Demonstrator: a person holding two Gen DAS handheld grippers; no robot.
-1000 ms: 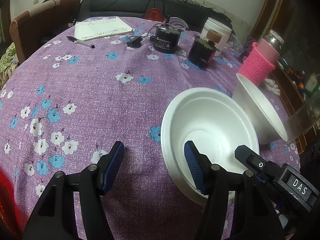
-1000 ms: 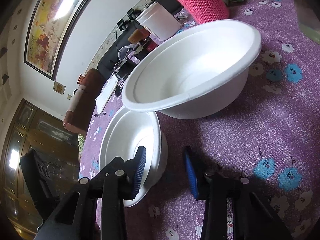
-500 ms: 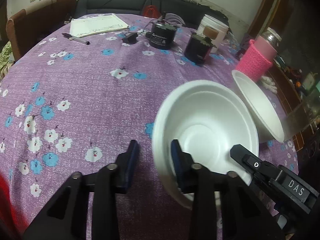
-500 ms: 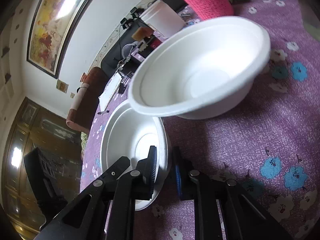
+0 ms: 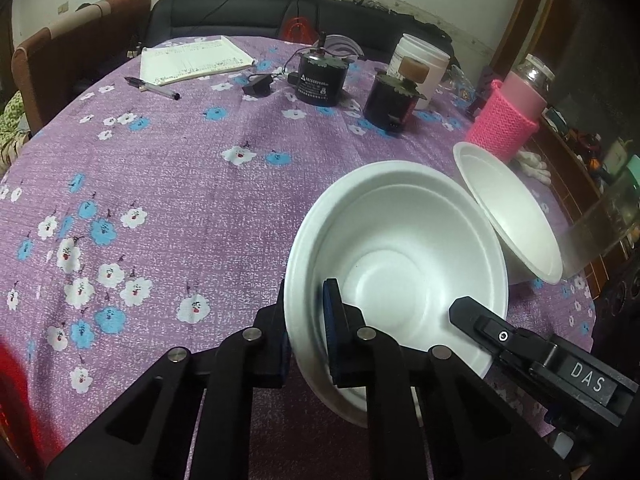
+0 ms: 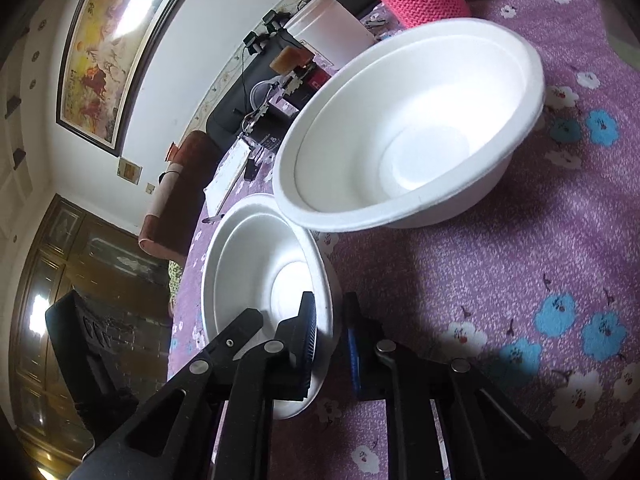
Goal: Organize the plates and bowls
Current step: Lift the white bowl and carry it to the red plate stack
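Both hand-held grippers pinch opposite rims of the near bowl

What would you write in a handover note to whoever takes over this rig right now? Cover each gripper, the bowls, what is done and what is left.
Left gripper: shut on the near bowl at its rim.
Right gripper: shut on the same bowl's opposite rim.
Far bowl: empty, on the tablecloth just beyond the near bowl.
Done: near bowl gripped on both sides.
Left: the bowls are not yet nested; probably lift the near bowl and stack it with the far bowl. No plates in view.
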